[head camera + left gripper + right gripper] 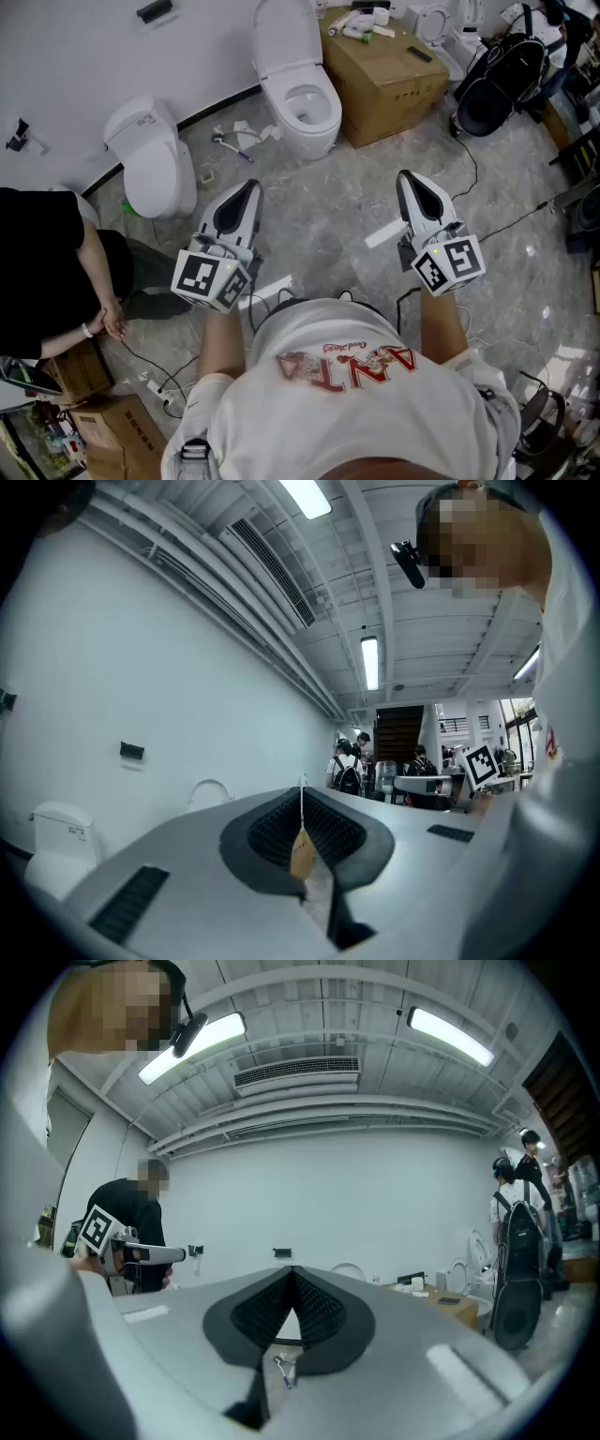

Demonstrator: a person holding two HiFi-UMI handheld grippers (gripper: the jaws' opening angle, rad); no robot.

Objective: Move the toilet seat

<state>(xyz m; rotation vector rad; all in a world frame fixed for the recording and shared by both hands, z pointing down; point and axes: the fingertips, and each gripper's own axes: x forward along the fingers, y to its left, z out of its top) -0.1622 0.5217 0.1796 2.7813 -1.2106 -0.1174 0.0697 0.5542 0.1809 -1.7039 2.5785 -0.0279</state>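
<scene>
Red letters on the person's white shirt (pixel 347 394) read ANTA. Ahead, by the wall, a white toilet (pixel 309 141) stands beside a cardboard box (pixel 384 80). Its lid is raised and its oval toilet seat (pixel 330 94) lies on the bowl. The left gripper (pixel 249 187) and right gripper (pixel 406 178) hover well short of it, their jaws pressed together, empty.
</scene>
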